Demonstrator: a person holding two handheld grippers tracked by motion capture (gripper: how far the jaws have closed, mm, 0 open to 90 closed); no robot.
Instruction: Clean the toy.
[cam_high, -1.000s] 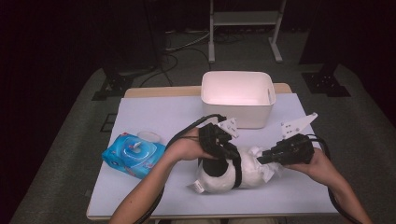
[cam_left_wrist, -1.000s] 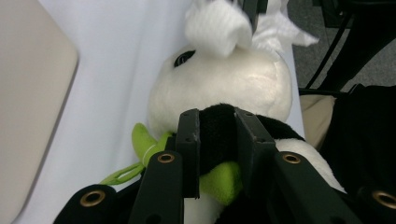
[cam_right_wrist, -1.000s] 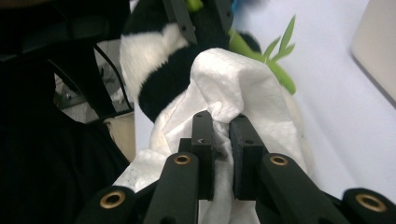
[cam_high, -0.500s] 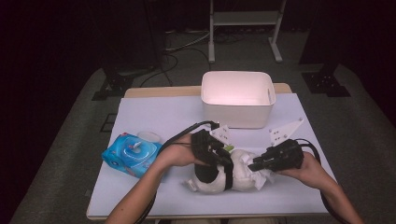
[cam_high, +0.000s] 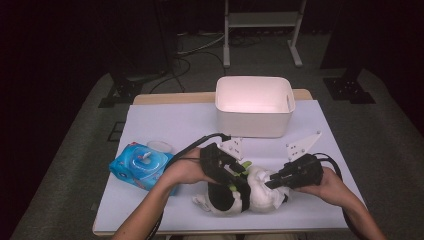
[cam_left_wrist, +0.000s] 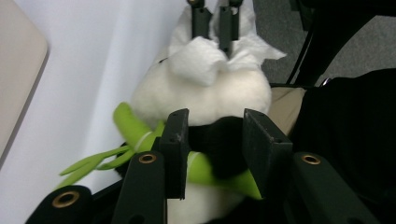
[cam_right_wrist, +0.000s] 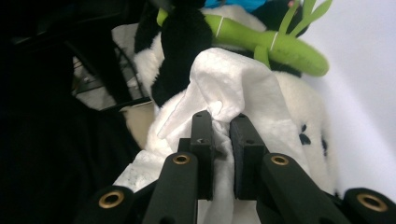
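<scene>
Near the table's (cam_high: 165, 125) front edge, a plush panda (cam_high: 235, 192) lies between both hands: the right gripper (cam_right_wrist: 219, 135) pinches a white wipe (cam_right_wrist: 233, 84) against it, while the left gripper (cam_left_wrist: 212, 135), jaws just opening, straddles its black arm and green bamboo (cam_left_wrist: 135, 130).

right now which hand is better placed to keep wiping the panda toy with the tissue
The right. The right gripper is pinched on the white tissue, draped over the plush panda. The left gripper straddles the panda's black arm and green bamboo stalk, steadying it.
</scene>
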